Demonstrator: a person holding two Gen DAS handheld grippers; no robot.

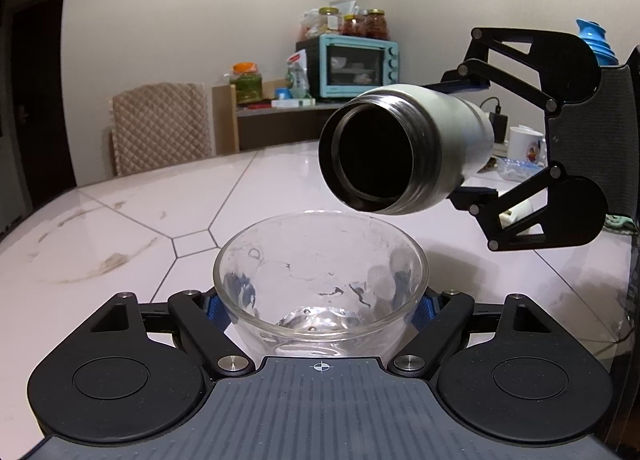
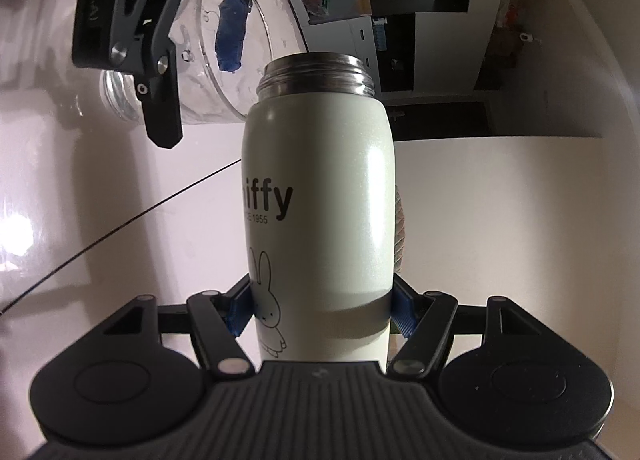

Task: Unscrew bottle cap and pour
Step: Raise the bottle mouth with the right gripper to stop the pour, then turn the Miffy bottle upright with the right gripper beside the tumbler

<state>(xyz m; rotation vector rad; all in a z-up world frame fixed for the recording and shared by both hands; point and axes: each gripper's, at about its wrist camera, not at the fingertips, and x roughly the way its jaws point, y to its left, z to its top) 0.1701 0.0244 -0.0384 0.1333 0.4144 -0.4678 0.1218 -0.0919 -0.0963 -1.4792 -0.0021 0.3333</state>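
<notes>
A pale green Miffy flask (image 1: 420,140) with no cap on lies tilted on its side above a clear glass bowl (image 1: 320,280), its open steel mouth just over the bowl's far rim. My right gripper (image 2: 322,308) is shut on the flask (image 2: 320,200) near its base. My left gripper (image 1: 320,308) is shut on the glass bowl, blue pads against its sides, on the white table (image 1: 120,228). In the right wrist view the bowl (image 2: 224,60) sits beyond the flask's mouth. No stream shows. The cap is not in view.
A quilted chair (image 1: 160,124) stands at the table's far edge. A teal toaster oven (image 1: 352,64) and several jars sit on a counter behind. A white mug (image 1: 528,144) and clutter lie at the table's right.
</notes>
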